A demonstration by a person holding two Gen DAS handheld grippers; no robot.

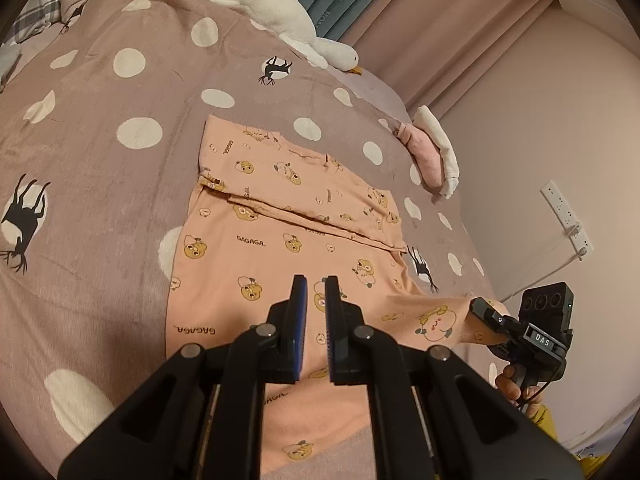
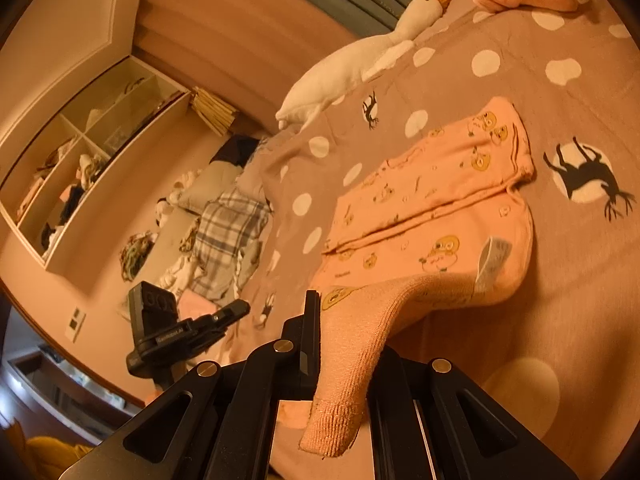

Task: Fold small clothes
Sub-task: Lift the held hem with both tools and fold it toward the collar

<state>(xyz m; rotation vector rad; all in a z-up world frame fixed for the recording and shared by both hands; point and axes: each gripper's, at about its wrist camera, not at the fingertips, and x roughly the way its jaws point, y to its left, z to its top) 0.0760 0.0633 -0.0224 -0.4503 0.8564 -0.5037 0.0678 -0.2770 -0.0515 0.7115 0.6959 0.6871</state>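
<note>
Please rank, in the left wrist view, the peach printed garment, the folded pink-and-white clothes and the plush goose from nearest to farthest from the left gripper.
1. Peach printed garment: directly beneath and ahead of the left gripper.
2. Folded pink-and-white clothes: farther ahead on the right, near the bed's edge.
3. Plush goose: farthest, at the bed's far end by the curtains.

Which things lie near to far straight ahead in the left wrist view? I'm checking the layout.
Black left gripper → peach cartoon-print garment → mauve polka-dot bedspread → white plush goose.
</note>
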